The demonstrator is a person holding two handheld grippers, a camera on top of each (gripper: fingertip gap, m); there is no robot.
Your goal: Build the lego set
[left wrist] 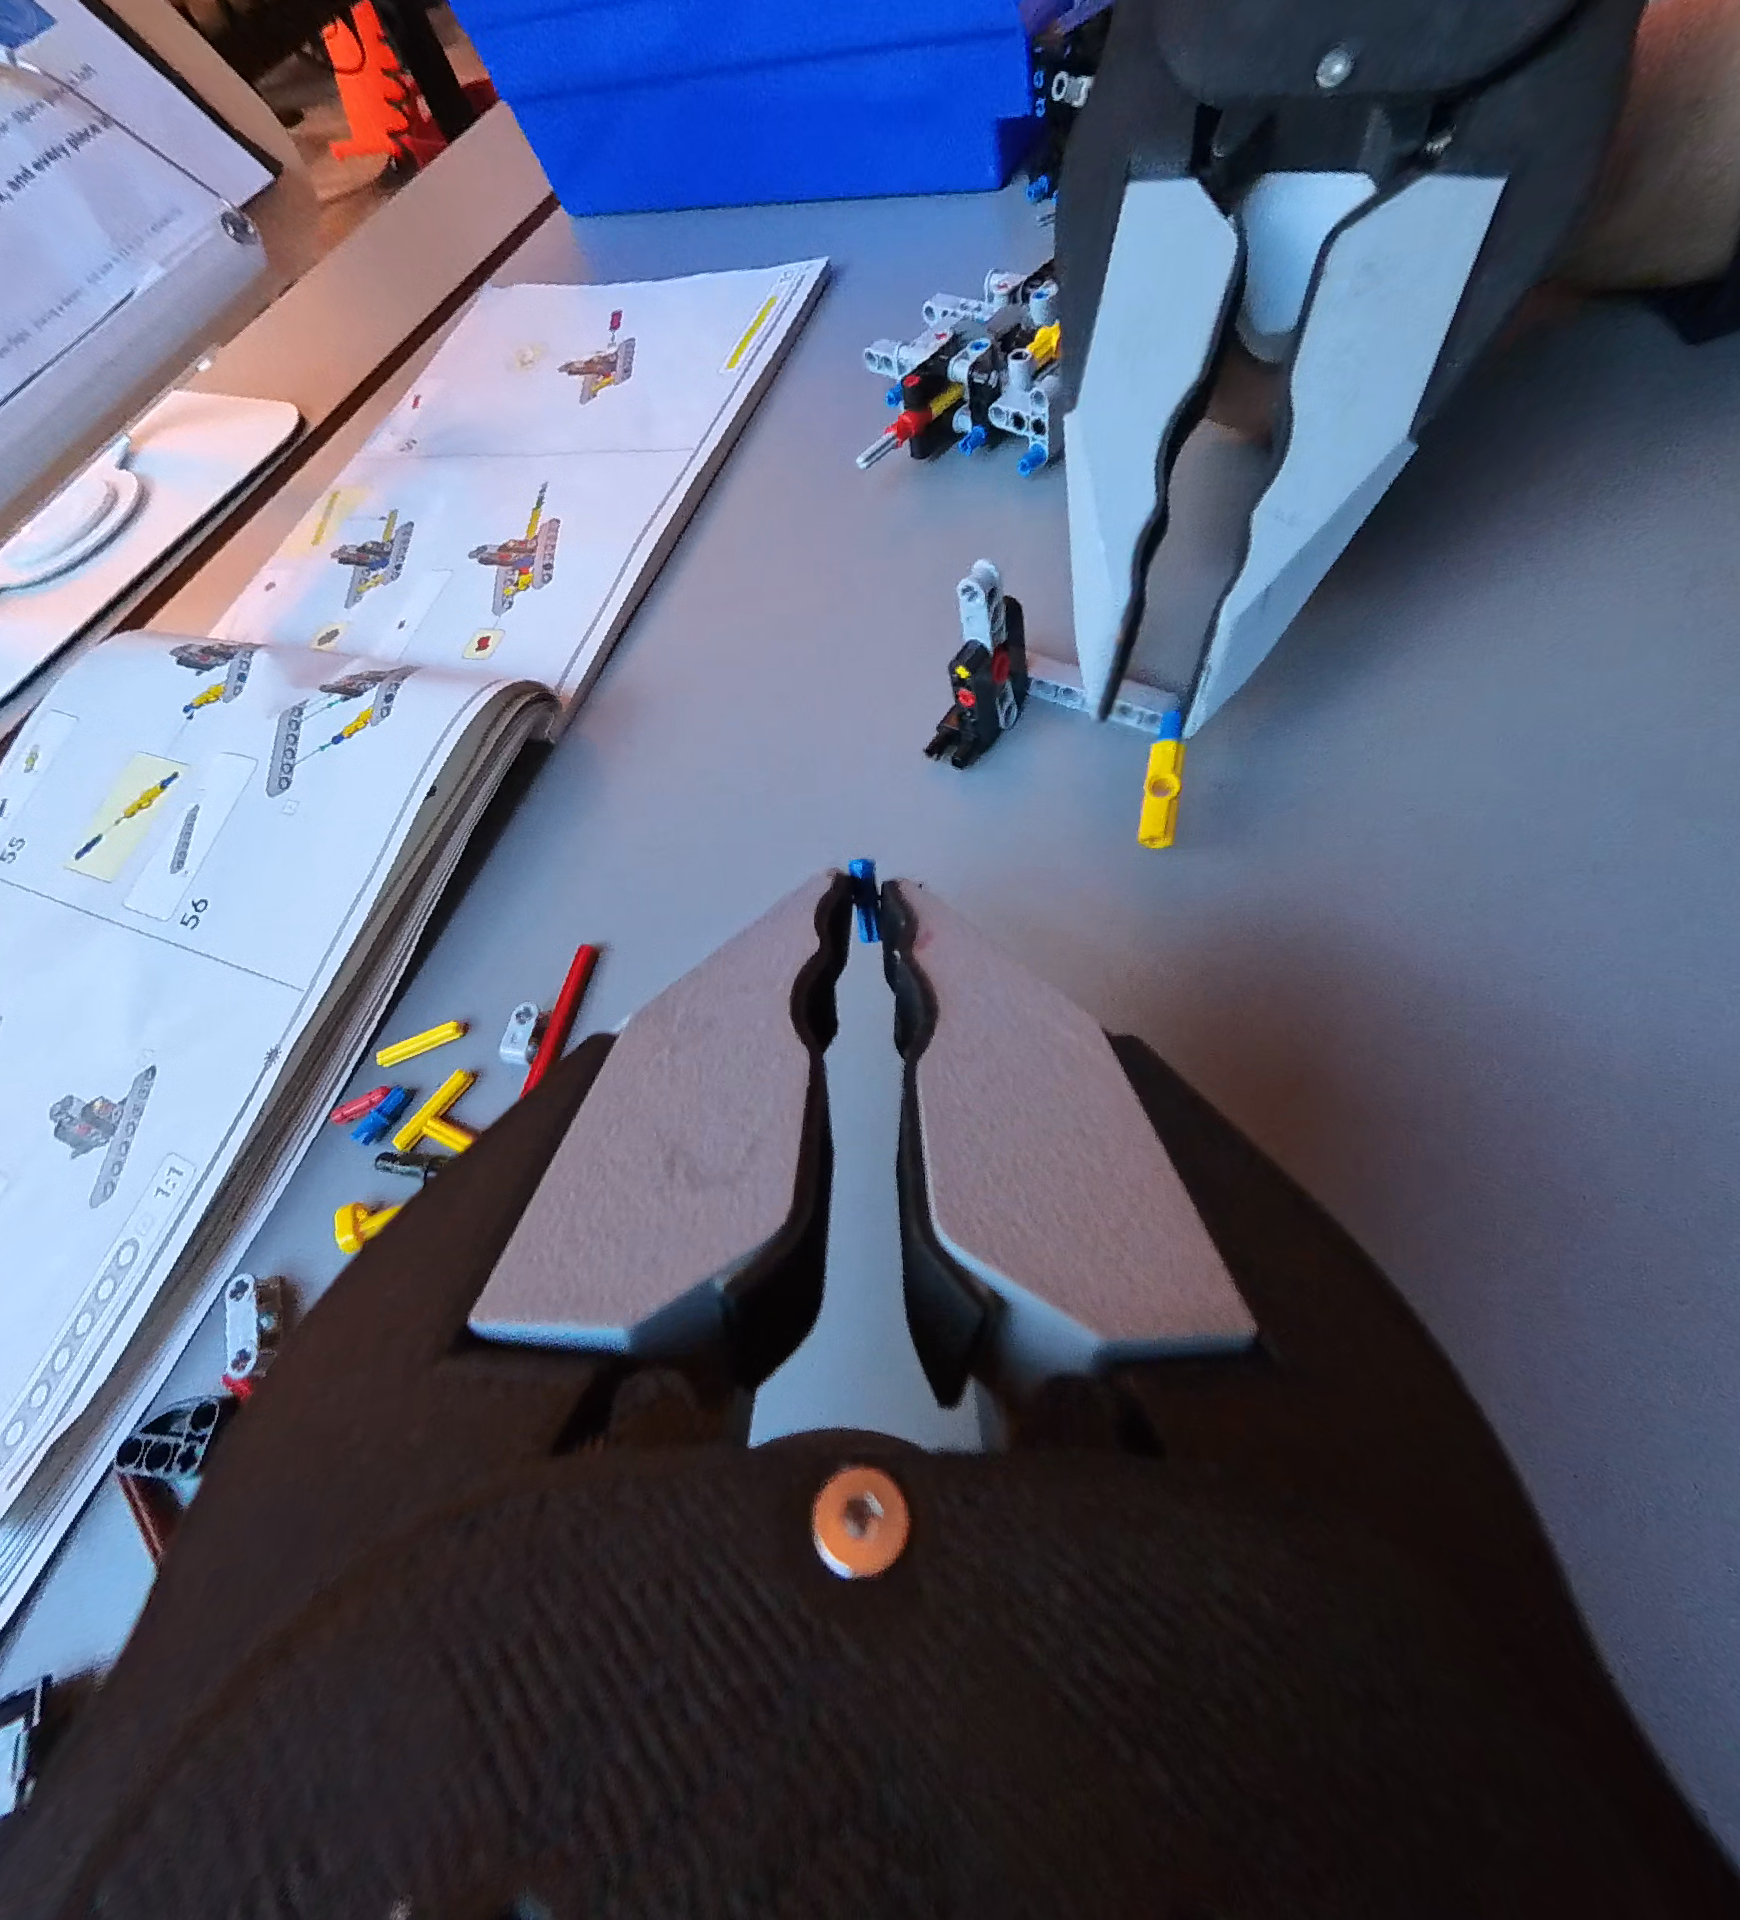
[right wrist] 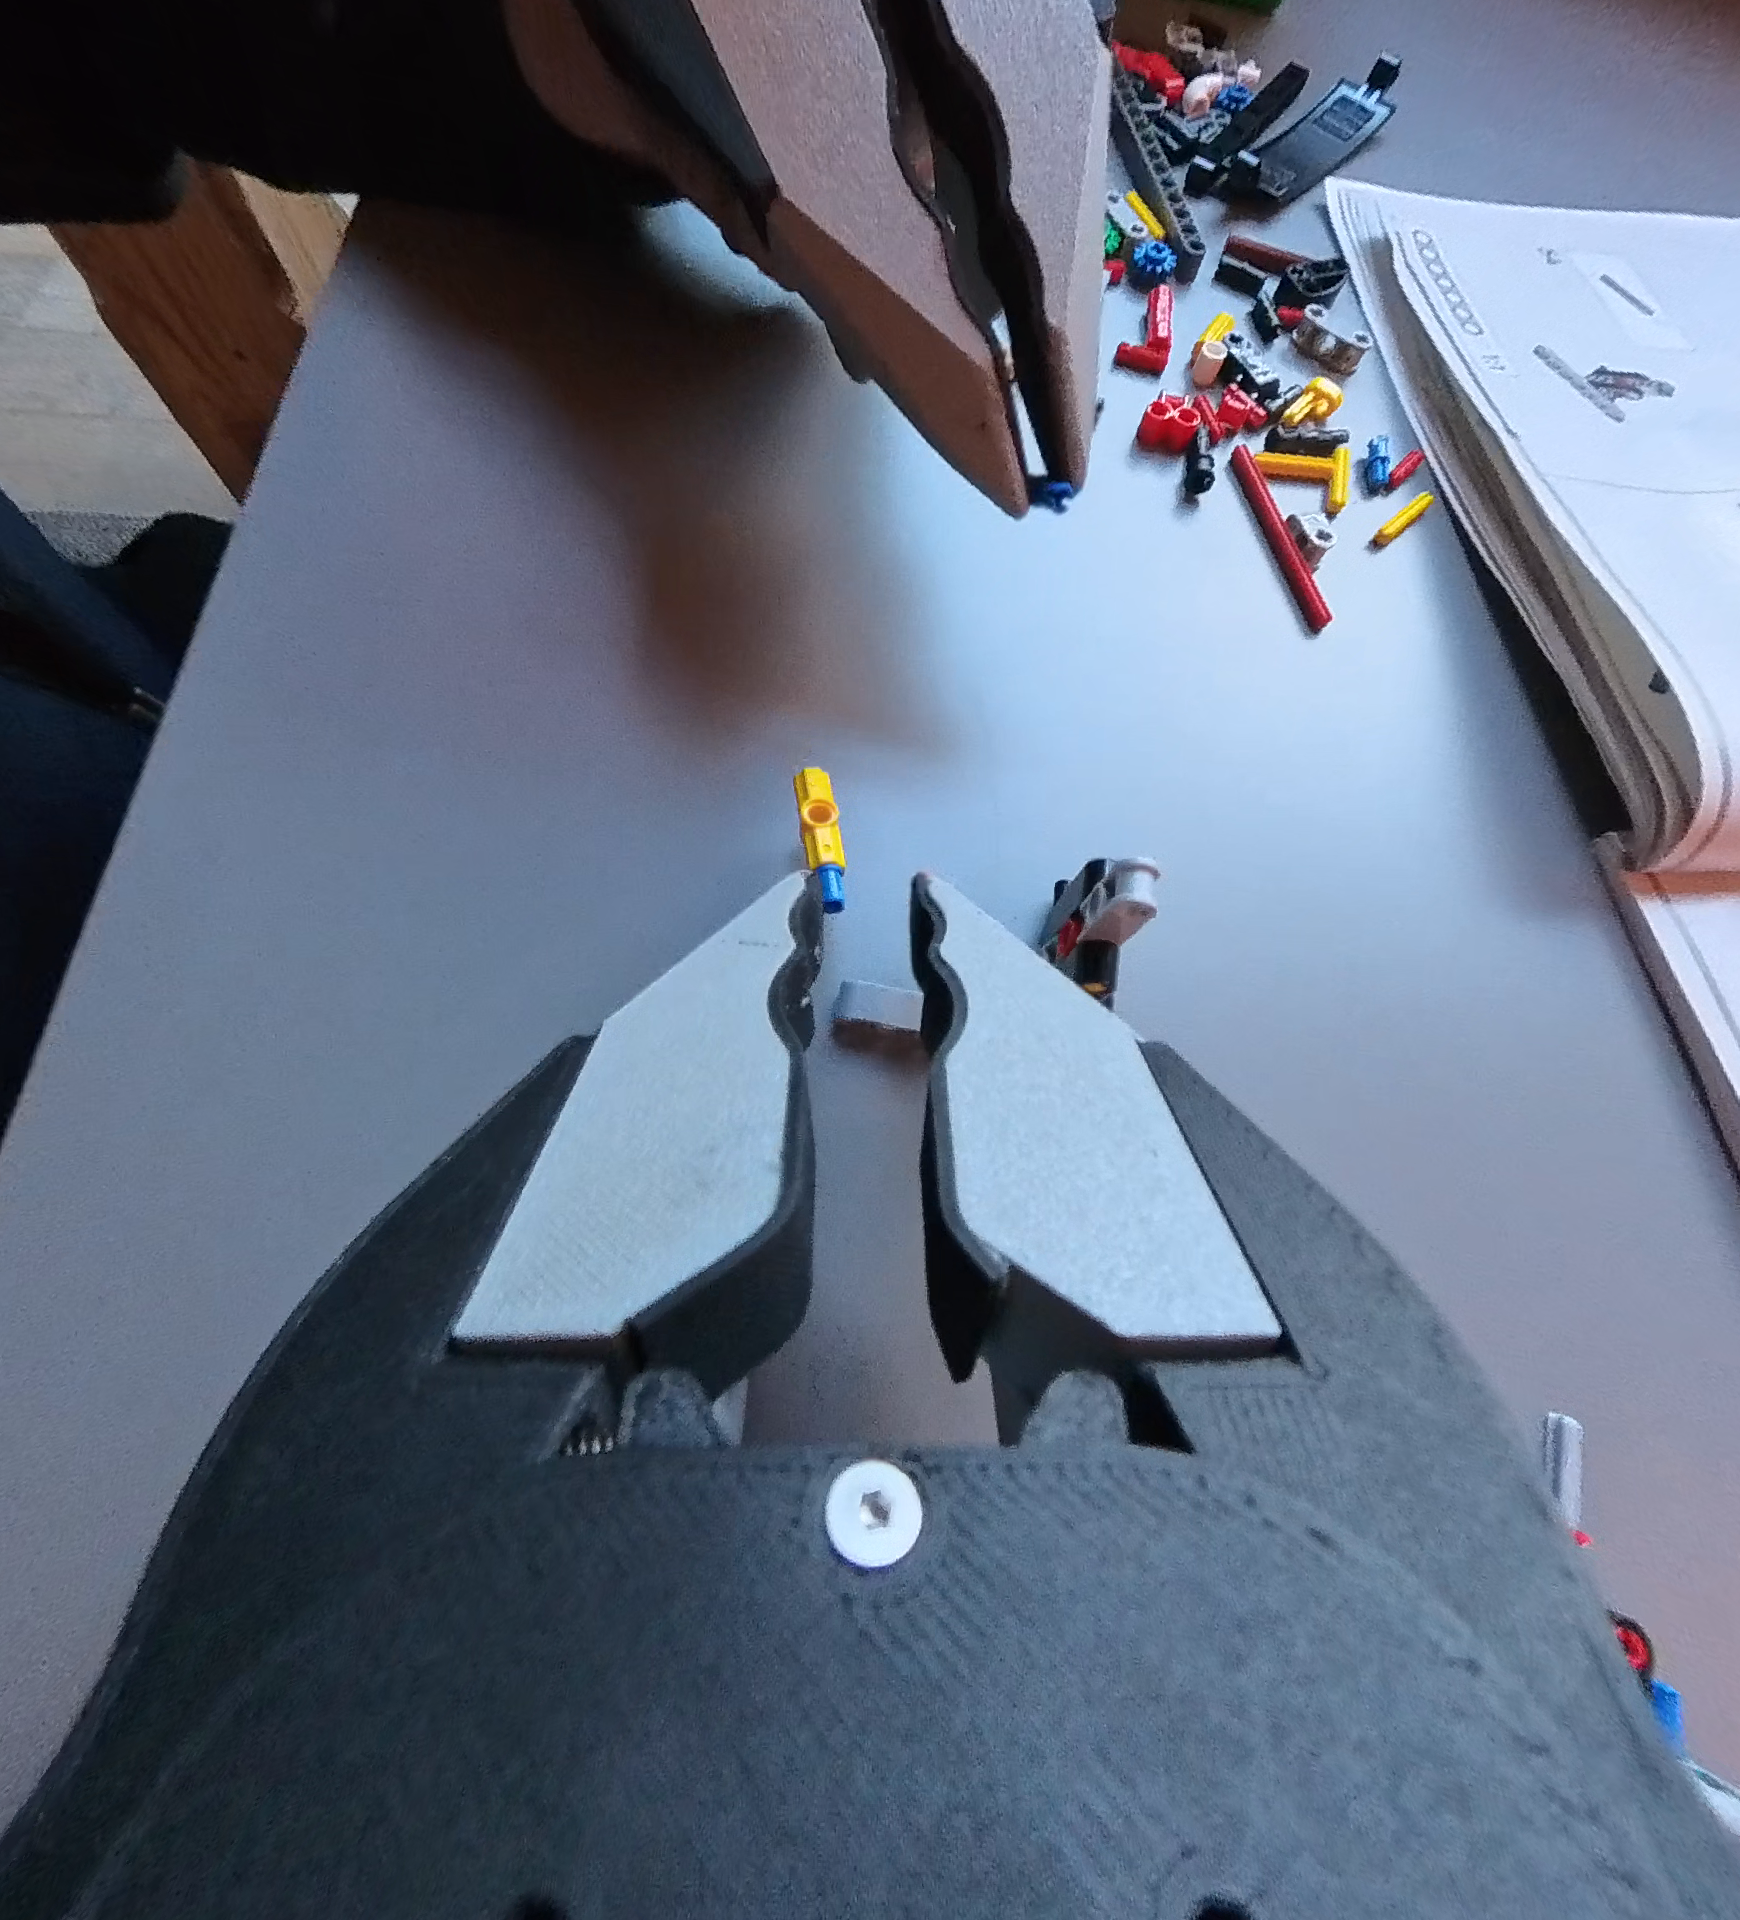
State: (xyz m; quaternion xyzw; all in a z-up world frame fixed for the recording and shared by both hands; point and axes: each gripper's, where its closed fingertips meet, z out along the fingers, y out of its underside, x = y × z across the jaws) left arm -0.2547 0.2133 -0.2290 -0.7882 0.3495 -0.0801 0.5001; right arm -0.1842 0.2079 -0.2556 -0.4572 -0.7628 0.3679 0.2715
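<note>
On a grey surface, the left hand-held gripper pinches a small blue peg in mid-air, while the right hand-held gripper, fingers parted, straddles a grey beam without gripping, beside a yellow connector mid-surface.

Two grippers, one open instruction booklet, one blue box, one yellow connector, two small brick assemblies.
</note>
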